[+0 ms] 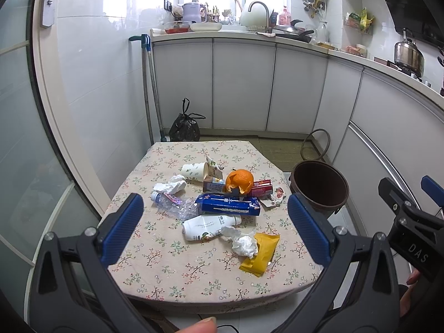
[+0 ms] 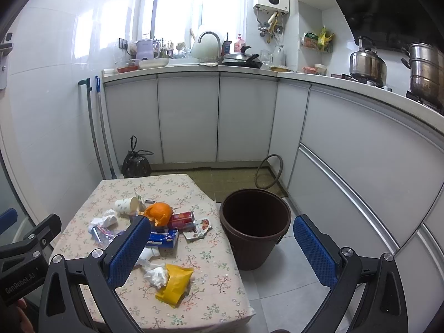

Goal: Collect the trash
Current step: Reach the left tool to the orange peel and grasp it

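Hovering claws (image 1: 215,223) apart, trash-strewn table (image 1: 194,274)

tablecloth (image 1: 166,260) floral beige | bin (image 2: 255,238) brown | packet (image 1: 260,252) yellow | carton (image 1: 230,205) blue

Two hand-held grippers hang side by side, level with each other. The left gripper (image 1: 215,227) has its blue-padded fingers (image 1: 122,227) spread wide and empty; the right gripper (image 2: 222,252) likewise has its fingers (image 2: 315,252) parted, gripping nothing.
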`<action>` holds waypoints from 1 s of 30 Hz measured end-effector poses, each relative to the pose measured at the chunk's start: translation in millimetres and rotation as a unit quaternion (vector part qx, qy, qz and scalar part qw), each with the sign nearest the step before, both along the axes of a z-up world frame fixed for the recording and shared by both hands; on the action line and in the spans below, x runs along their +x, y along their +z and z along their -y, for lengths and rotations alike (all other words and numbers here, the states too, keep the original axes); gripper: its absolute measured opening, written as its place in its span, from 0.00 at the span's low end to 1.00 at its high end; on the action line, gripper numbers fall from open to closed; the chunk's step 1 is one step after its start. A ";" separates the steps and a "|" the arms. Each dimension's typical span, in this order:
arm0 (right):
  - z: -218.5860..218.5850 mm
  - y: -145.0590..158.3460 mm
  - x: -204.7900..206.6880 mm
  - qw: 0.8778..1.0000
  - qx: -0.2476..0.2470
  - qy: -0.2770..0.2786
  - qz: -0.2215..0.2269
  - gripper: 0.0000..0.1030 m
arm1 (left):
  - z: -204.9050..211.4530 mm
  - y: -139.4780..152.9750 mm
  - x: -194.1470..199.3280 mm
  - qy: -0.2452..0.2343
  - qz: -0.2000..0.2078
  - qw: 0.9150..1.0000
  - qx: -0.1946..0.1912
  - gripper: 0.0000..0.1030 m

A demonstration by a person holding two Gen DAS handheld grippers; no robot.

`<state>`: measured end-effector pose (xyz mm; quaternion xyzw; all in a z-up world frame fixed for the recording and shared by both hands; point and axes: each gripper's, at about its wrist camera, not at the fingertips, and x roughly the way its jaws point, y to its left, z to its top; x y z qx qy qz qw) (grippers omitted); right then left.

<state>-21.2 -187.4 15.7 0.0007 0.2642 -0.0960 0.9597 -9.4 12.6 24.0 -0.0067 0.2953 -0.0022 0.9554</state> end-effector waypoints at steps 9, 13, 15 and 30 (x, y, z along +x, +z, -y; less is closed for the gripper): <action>3.5 -2.6 14.0 1.000 0.004 -0.005 -0.002 1.00 | -6.7 -5.4 19.1 0.005 -0.002 1.000 0.004 1.00; 12.3 -11.6 41.7 0.999 0.026 0.013 -0.019 1.00 | -14.7 -15.3 44.7 -0.012 -0.002 1.000 0.014 1.00; 16.2 -20.5 61.3 0.998 0.028 0.029 -0.041 1.00 | -19.6 -24.8 65.4 -0.027 -0.029 0.999 0.012 1.00; 21.8 -101.0 212.4 0.967 0.079 0.101 -0.220 1.00 | -46.5 -129.5 226.2 -0.065 -0.246 0.967 -0.024 0.97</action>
